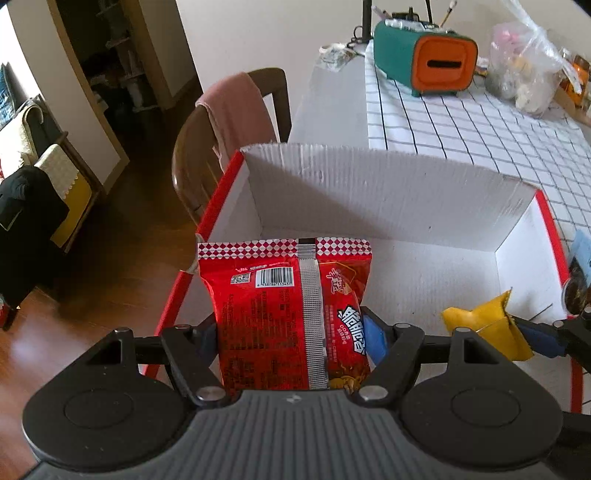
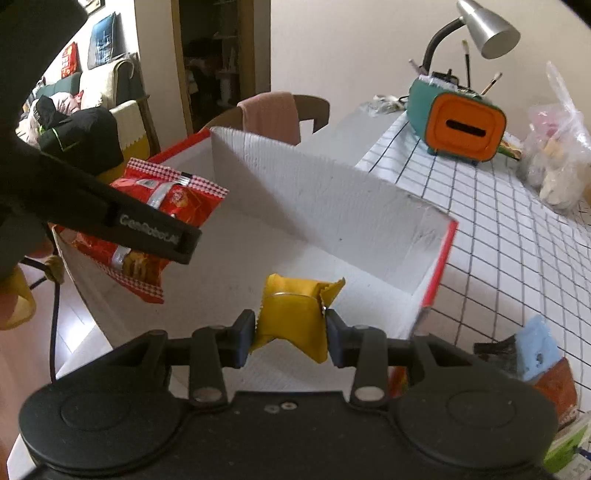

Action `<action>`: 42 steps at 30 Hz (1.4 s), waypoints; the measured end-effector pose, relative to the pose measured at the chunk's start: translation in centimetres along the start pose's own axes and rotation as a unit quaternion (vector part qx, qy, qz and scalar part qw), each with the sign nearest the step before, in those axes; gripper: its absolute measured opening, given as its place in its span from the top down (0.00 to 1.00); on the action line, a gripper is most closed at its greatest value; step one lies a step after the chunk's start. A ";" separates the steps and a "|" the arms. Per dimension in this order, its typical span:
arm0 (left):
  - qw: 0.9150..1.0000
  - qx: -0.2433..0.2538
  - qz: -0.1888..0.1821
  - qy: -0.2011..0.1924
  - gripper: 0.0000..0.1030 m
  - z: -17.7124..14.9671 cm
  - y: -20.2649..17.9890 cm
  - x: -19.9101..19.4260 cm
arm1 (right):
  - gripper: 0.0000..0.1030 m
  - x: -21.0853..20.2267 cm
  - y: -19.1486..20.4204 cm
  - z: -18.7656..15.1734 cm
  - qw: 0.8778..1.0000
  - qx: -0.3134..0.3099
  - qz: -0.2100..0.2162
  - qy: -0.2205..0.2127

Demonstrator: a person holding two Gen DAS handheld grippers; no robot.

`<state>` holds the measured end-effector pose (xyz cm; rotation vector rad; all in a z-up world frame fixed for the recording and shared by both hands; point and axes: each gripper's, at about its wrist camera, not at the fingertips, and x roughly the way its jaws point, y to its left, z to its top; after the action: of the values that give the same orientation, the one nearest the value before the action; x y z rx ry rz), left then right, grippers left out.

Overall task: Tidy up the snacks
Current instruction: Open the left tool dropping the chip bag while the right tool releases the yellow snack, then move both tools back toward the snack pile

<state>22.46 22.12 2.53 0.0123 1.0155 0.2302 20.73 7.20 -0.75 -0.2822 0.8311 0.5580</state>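
My left gripper [image 1: 295, 339] is shut on a red snack bag [image 1: 291, 314], held upright over the left part of a white cardboard box with red outer sides [image 1: 369, 184]. The same red bag [image 2: 166, 206] and the left gripper's finger [image 2: 147, 229] show at the left of the right wrist view. My right gripper [image 2: 290, 334] is shut on a small yellow packet [image 2: 291, 314], above the box floor [image 2: 229, 258]. That yellow packet [image 1: 484, 328] also appears at the right in the left wrist view. The box floor under both is bare.
The box sits on a table with a white checked cloth [image 1: 480, 125]. Behind it stand a green-and-orange holder [image 1: 428, 62], a plastic bag of items [image 1: 528, 74] and a desk lamp [image 2: 487, 29]. More snack packs [image 2: 535, 358] lie right of the box. A chair with a pink cloth [image 1: 232, 110] stands at the left.
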 end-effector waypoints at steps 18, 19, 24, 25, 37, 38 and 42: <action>1.000 0.020 0.013 0.000 0.28 -0.4 -0.8 0.3 | 0.56 0.5 1.1 -0.3 1.000 -0.021 -0.001 0.011; 1.000 0.019 0.013 0.000 0.28 -0.5 -0.8 0.2 | 0.55 0.4 1.1 -0.3 1.000 -0.021 -0.002 0.010; 1.000 0.015 0.012 -0.003 0.28 -0.8 -0.7 -0.3 | 0.42 -0.4 0.8 -0.5 1.000 -0.017 -0.008 0.002; 1.000 0.016 0.010 -0.005 0.28 -0.9 -0.7 -0.5 | 0.40 -0.8 0.7 -0.6 1.000 -0.016 -0.007 -0.003; 0.999 0.019 -0.005 -0.042 0.23 -1.7 -1.7 -4.2 | 0.20 -5.4 -0.7 -1.6 0.999 -0.007 0.010 -0.040; 0.999 0.018 -0.008 -0.045 0.23 -1.8 -1.9 -4.6 | 0.19 -5.8 -0.8 -1.7 0.999 -0.006 0.011 -0.043; 0.998 0.025 -0.016 -0.060 0.20 -2.2 -2.8 -6.0 | 0.13 -7.6 -1.8 -2.4 0.998 0.000 0.012 -0.056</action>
<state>18.04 17.97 6.07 0.0546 0.9009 0.1736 16.17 1.98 3.54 -0.2386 0.7265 0.5906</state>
